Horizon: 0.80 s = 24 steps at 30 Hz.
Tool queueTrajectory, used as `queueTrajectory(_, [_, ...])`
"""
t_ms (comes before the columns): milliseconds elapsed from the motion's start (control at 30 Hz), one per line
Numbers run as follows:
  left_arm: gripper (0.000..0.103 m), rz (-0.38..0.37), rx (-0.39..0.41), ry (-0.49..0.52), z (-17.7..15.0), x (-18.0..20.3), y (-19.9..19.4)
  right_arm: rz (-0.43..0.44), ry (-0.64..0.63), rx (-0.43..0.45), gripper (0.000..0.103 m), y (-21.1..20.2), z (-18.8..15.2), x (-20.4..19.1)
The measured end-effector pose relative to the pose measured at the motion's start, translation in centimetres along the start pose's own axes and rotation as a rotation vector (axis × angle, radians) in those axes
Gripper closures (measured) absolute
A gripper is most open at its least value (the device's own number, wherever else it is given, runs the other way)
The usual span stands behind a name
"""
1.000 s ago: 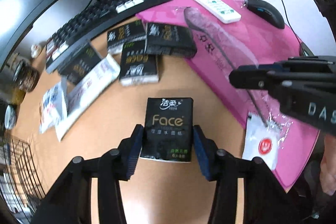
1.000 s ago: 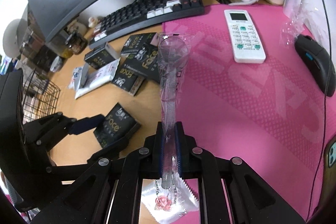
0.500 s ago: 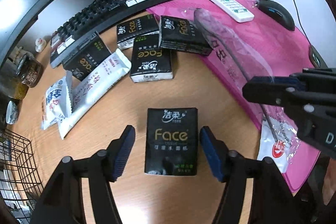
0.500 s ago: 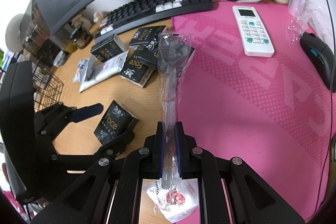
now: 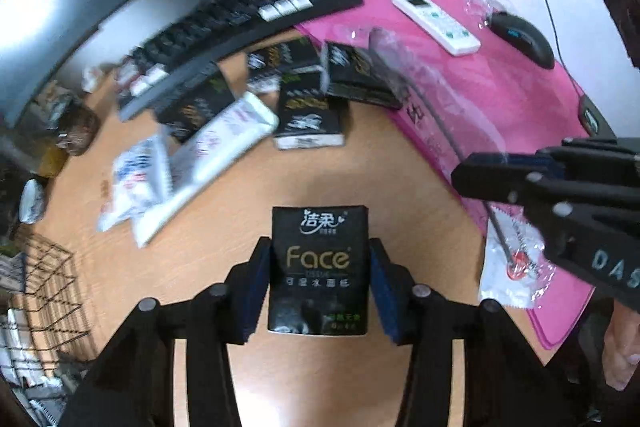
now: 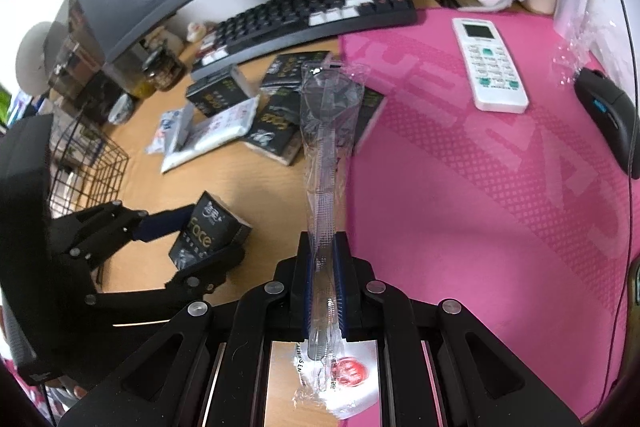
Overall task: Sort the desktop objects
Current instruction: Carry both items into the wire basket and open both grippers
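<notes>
Left wrist view
- My left gripper (image 5: 319,267): its jaws have just been closing, and the blue pads now press both long sides of the black Face tissue pack (image 5: 318,269).
- Where the pack is: between my fingers, above the wooden desk (image 5: 224,215); I cannot tell whether its base has left the wood.
- Risk: the pack is soft, so the squeeze may buckle it and let it slide out at the first tilt.
- Risk: the picture is smeared; a fast swing toward the wire basket (image 5: 48,291) could shake the pack loose.

Right wrist view
- My right gripper (image 6: 323,267): pressed together on the wrapped plastic spoon (image 6: 326,147), pinched low on the handle, the bowl reaching well forward.
- Risk: that long free end acts as a lever; it could twist in the pads or snag the tissue pack pile (image 6: 280,115) lying beneath it.
- Risk: the small sealed packet (image 6: 348,375) hangs under my fingers and may catch the pink mat (image 6: 480,207).
- Risk: both grippers sit near each other, so crossing paths could knock either load.
</notes>
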<state>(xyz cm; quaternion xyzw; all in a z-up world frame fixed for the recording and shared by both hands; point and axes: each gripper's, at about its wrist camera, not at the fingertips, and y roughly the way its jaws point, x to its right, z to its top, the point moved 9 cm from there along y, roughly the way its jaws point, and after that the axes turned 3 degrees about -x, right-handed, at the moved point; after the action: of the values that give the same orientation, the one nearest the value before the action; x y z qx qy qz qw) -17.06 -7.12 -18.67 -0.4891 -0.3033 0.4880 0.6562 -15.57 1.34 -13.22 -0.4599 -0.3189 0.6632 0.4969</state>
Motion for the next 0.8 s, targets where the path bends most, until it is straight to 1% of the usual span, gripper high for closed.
queueTrajectory(133, [0.051,0.032,0.054,-0.066,-0.9,-2.9,-3.8,0.03,-0.051,0.011,0.092,-1.0,0.0,-3.4])
queueTrajectory(233, [0.051,0.068,0.094,-0.142,-2.1,-6.4,-7.0,0.06,-0.121,0.029,0.092,-1.9,0.4,-7.7])
queueTrajectory(333, [0.051,0.12,0.116,-0.235,-4.1,-11.4,-10.0,0.119,-0.208,0.028,0.092,-2.2,0.5,-13.5])
queueTrajectory(367, [0.051,0.141,0.12,-0.27,-4.8,-13.2,-10.8,0.146,-0.248,0.026,0.092,-2.3,0.5,-16.2])
queueTrajectory(433, [0.051,0.192,0.13,-0.347,-7.0,-17.0,-12.6,0.177,-0.303,0.026,0.092,-2.5,0.4,-20.0])
queueTrajectory(467, [0.051,0.212,0.136,-0.386,-8.1,-18.6,-13.4,0.205,-0.342,0.024,0.092,-2.6,0.3,-22.8])
queueTrajectory(533, [0.051,0.255,0.145,-0.469,-10.7,-22.3,-14.8,0.241,-0.389,0.016,0.092,-2.5,0.1,-26.5])
queueTrajectory(567, [0.051,0.276,0.141,-0.496,-11.8,-23.7,-15.2,0.254,-0.414,0.01,0.092,-2.2,-0.2,-28.7])
queueTrajectory(633, [0.051,0.31,0.13,-0.547,-13.9,-26.4,-15.7,0.27,-0.447,-0.001,0.092,-1.6,-0.6,-31.7])
queueTrajectory(667, [0.051,0.315,0.123,-0.567,-14.6,-27.3,-15.7,0.284,-0.469,-0.017,0.092,-1.1,-1.1,-33.7])
queueTrajectory(733, [0.051,0.313,0.115,-0.603,-16.0,-29.2,-15.6,0.298,-0.497,-0.046,0.092,0.0,-1.9,-36.0])
queueTrajectory(767, [0.051,0.309,0.108,-0.617,-16.6,-29.9,-15.3,0.306,-0.509,-0.075,0.092,1.0,-2.6,-37.4])
queueTrajectory(800, [0.051,0.309,0.099,-0.627,-17.2,-30.5,-15.0,0.308,-0.512,-0.091,0.092,1.6,-2.9,-38.0])
